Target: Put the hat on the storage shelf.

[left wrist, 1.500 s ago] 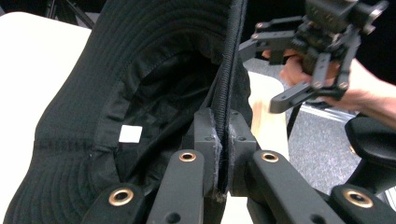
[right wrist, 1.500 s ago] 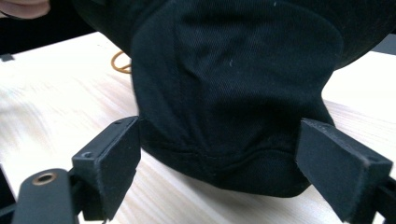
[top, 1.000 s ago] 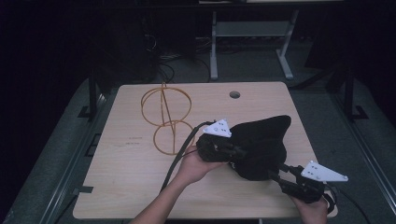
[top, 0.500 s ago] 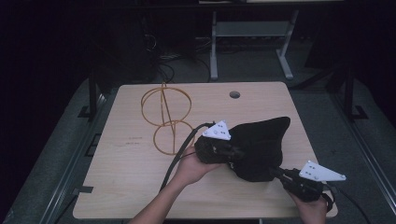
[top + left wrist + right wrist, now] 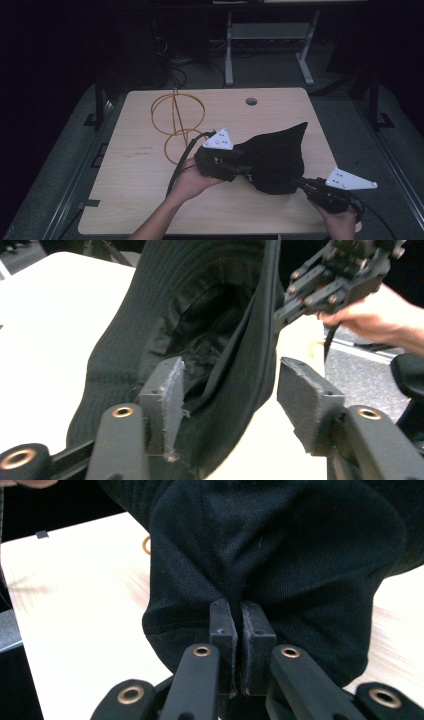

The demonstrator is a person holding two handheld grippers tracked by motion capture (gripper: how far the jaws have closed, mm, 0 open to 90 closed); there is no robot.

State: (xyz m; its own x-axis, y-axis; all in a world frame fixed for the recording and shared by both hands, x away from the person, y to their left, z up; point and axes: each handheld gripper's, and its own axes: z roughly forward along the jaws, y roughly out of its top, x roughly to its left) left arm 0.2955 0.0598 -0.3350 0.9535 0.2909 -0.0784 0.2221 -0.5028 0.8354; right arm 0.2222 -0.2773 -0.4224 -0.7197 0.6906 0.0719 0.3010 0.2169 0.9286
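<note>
Nearest you, your right tool [image 5: 300,183] sits at the near right corner of the surface [image 5: 130,180], gripped in your right hand [image 5: 342,225]. Its jaws are pressed together on the near edge of the black hat [image 5: 277,155]; in the right gripper view the two pads [image 5: 223,622] pinch a fold of the dark cloth [image 5: 280,545] between them, and the cloth bunches into a crease above the pinch.

A little farther in, your left hand [image 5: 192,181] holds the left tool [image 5: 247,170] at the hat's left side. Its jaws have just been opening and now stand apart. In the left gripper view the hat's brim [image 5: 250,365] runs between the two pads, the left pad [image 5: 172,400] lies against the hollow inside of the hat, the right pad [image 5: 305,400] stands clear of the brim, and the right tool [image 5: 280,315] bites the brim beyond.

The hat lies at the right middle of the surface, one corner of it pointing up and away from you.

Beyond the left tool, a wire frame of orange rings [image 5: 176,120] stands on the far left part of the surface, apart from the hat.
</note>
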